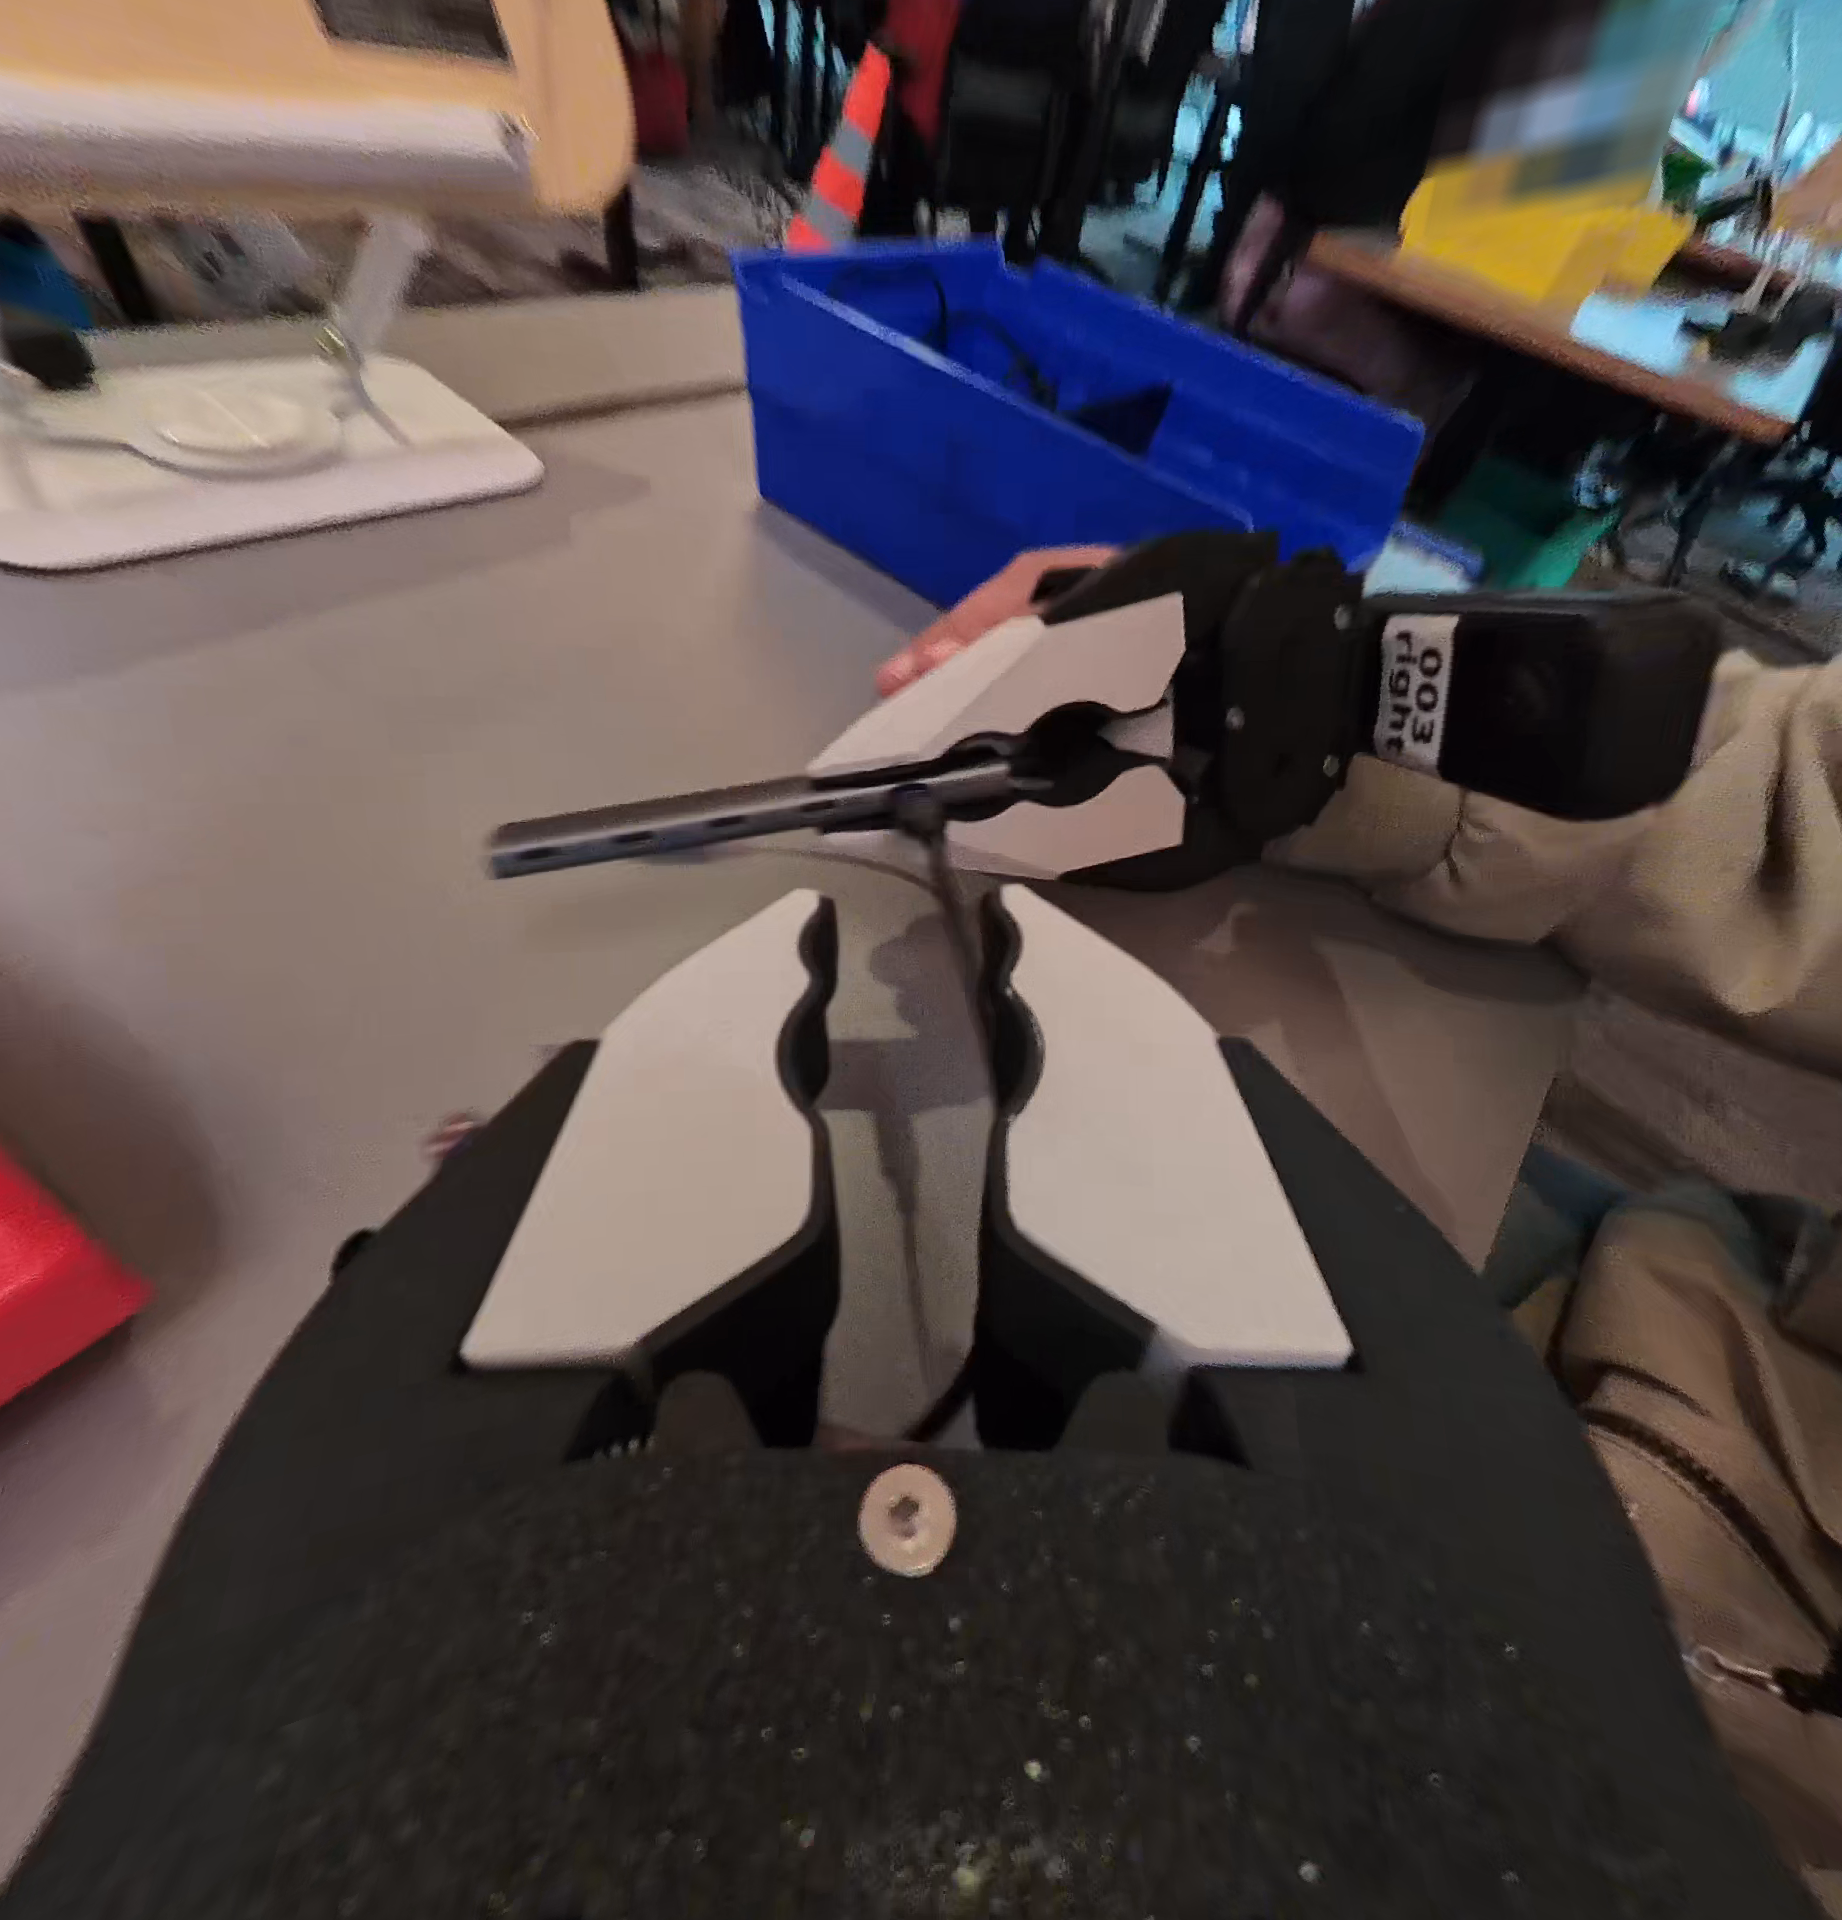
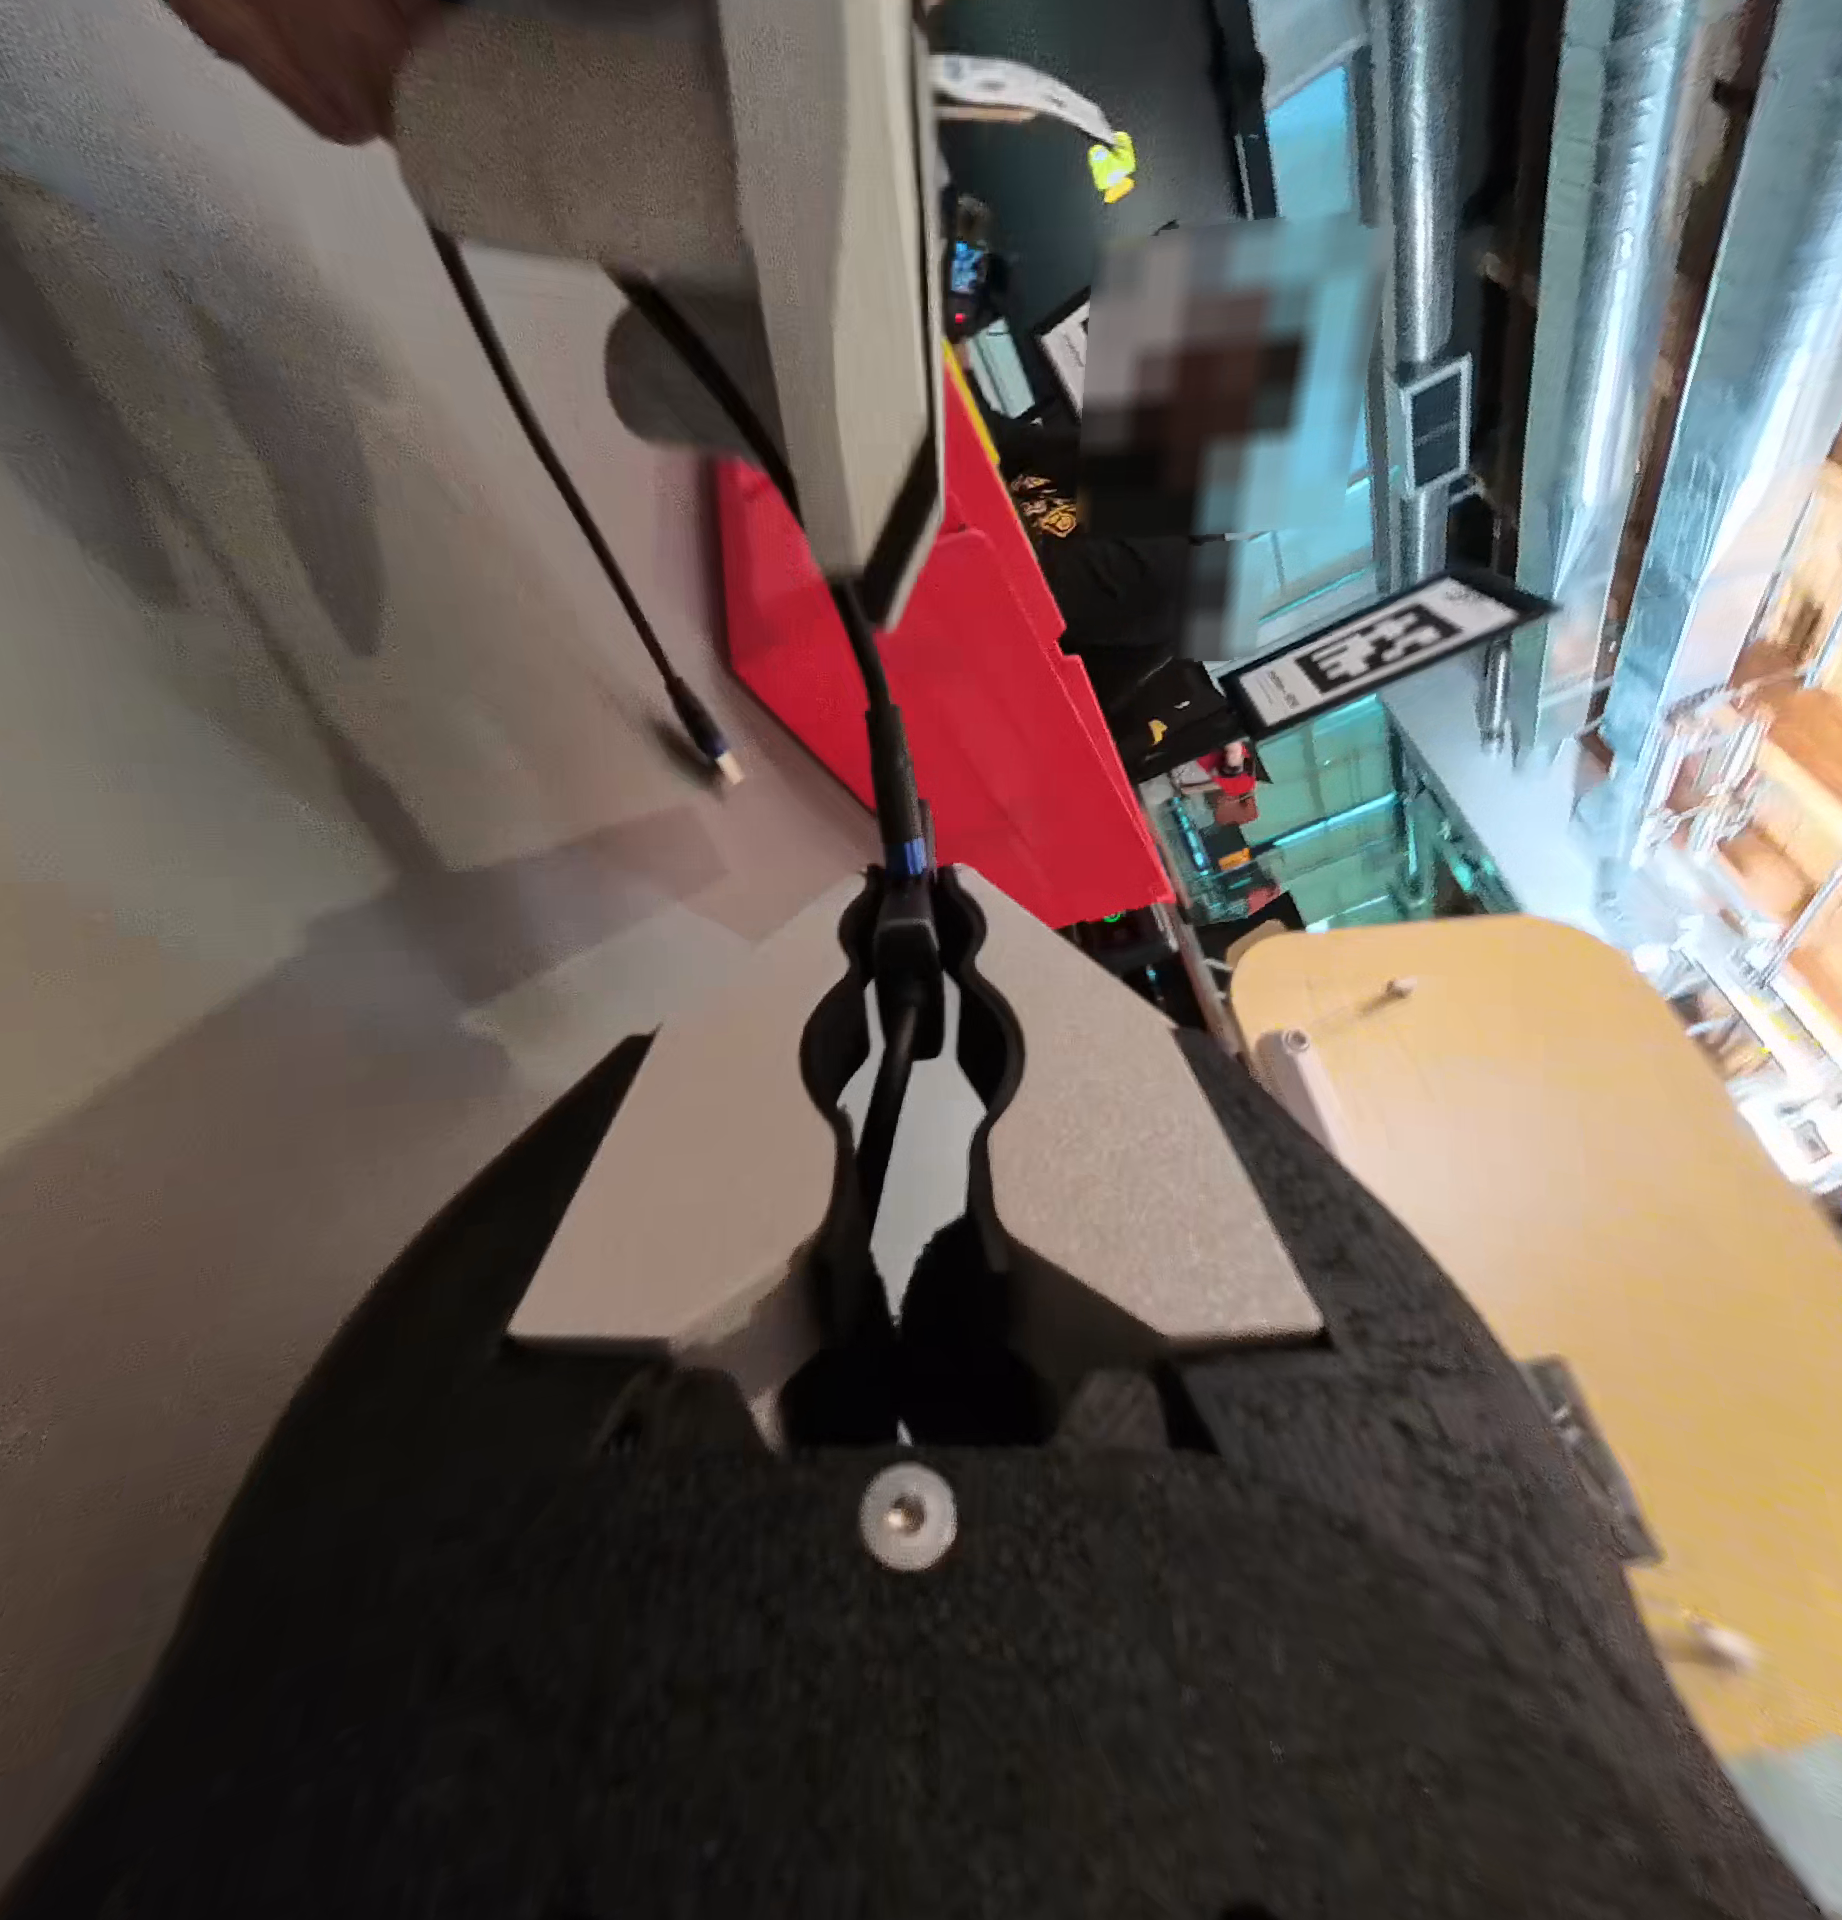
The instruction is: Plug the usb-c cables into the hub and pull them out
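A slim grey usb hub is held level above the grey table by my right gripper, which is shut on its near end. A black usb-c cable is plugged into the hub's side and runs down between the fingers of my left gripper, whose jaws stand apart. In the right wrist view the hub sits edge-on in my right gripper. The blue-ringed plug leads up to my left gripper. A second cable's loose plug lies on the table.
A blue bin stands behind the hub and a white stand at the far left. A red bin sits at the left edge, also in the right wrist view. A person's beige sleeve fills the right. Left tips to right tips: about 6 cm.
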`<state>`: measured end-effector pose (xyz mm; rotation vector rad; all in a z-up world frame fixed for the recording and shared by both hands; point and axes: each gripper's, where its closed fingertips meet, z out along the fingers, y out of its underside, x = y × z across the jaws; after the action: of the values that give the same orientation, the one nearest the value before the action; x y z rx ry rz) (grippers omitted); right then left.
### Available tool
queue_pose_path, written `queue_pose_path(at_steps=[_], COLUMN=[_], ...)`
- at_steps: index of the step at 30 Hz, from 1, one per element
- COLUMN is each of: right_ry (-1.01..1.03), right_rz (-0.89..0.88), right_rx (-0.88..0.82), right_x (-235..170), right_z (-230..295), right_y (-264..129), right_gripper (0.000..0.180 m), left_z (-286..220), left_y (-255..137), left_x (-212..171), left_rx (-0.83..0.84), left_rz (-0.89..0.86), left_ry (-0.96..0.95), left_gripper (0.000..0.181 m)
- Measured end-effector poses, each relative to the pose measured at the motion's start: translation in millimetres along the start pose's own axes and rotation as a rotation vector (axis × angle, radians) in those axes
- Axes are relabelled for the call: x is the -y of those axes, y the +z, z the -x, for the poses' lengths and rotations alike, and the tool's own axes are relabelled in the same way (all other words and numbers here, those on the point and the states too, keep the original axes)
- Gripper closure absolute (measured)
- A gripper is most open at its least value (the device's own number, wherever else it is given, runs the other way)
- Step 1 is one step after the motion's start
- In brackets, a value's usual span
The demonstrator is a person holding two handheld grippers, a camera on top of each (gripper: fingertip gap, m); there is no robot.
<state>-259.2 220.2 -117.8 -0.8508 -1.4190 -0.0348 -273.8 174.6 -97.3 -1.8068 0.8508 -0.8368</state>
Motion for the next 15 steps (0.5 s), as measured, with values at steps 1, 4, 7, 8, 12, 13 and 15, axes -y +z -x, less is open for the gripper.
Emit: queue_pose_path(at_steps=[1, 4, 7, 8, 12, 13, 15], right_ry=[0.055, 0.184, 0.208, 0.212, 0.229, 0.233, 0.241], right_rz=[-0.011, -0.078, -0.082, -0.075, -0.077, -0.077, -0.078], right_rx=[-0.007, -0.044, -0.048, -0.038, -0.032, -0.027, -0.022], right_x=[0, 10, 9, 7, 5, 5, 5], right_z=[-3, -15, -16, -14, -15, -15, -15], right_y=[-3, -12, -12, -10, -9, -9, -9], right_gripper=[0.171, 0.17, 0.17, 0.17, 0.17, 0.17, 0.17], left_z=[5, 39, 98, 119, 176, 190, 214], left_y=[-11, -51, -87, -97, -102, -98, -86], left_x=[7, 18, 20, 18, -6, -15, -30], left_rx=[0.018, 0.12, 0.285, 0.338, 0.359, 0.37, 0.357], left_rz=[-0.035, -0.073, -0.012, 0.043, 0.443, 0.549, 0.734], left_ry=[-0.009, -0.089, -0.143, -0.153, -0.142, -0.131, -0.116], left_gripper=[0.151, 0.145, 0.145, 0.145, 0.146, 0.147, 0.149])
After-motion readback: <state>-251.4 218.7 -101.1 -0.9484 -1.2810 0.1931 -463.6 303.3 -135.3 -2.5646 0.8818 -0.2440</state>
